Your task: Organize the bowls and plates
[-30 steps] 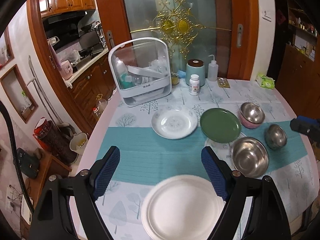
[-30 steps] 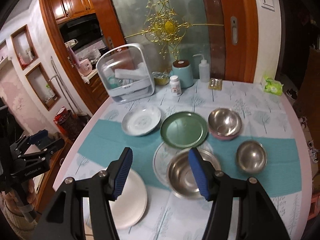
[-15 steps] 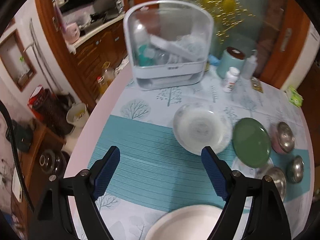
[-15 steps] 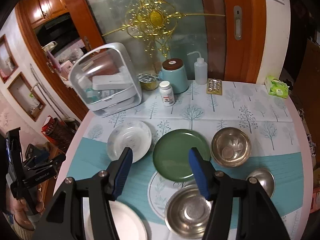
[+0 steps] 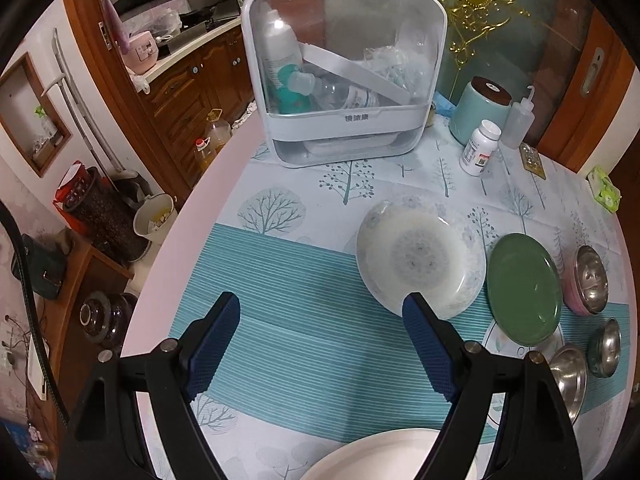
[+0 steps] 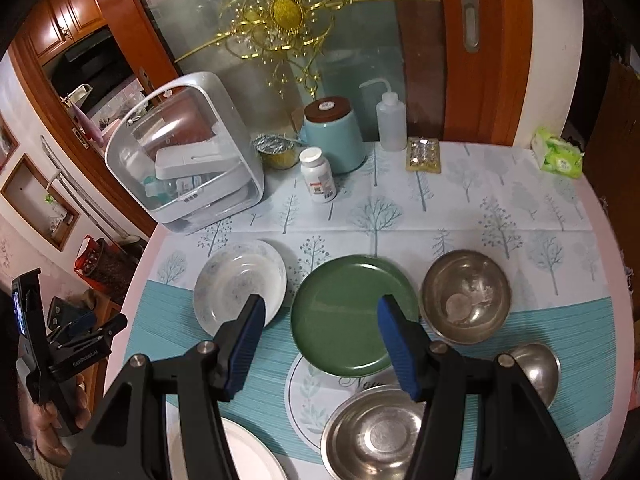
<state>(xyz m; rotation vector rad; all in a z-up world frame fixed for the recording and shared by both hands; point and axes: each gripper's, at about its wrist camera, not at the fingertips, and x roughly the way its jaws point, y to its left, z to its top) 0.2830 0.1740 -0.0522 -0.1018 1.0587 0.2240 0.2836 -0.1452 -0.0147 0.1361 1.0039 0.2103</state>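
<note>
My left gripper (image 5: 320, 346) is open and empty above the teal runner, with the patterned white plate (image 5: 420, 260) just past its right finger. A plain white plate (image 5: 384, 456) lies below it. My right gripper (image 6: 318, 344) is open and empty above the green plate (image 6: 344, 316). The patterned white plate (image 6: 238, 284) lies to its left. A steel bowl in a pink bowl (image 6: 466, 296) lies to the right, a larger steel bowl (image 6: 372, 436) sits on a printed plate near me, and a small steel bowl (image 6: 536, 368) sits at right.
A clear storage box (image 5: 344, 76) stands at the table's back left. A teal canister (image 6: 334, 136), pill bottle (image 6: 318, 176), squeeze bottle (image 6: 392, 122), blister pack (image 6: 424, 154) and tissue pack (image 6: 558, 158) line the back. The round table's edge (image 5: 188, 216) drops to the floor at left.
Both grippers have moved forward over the table and stayed open. The left one now sits close to the patterned plate; the right one now hovers over the green plate.
</note>
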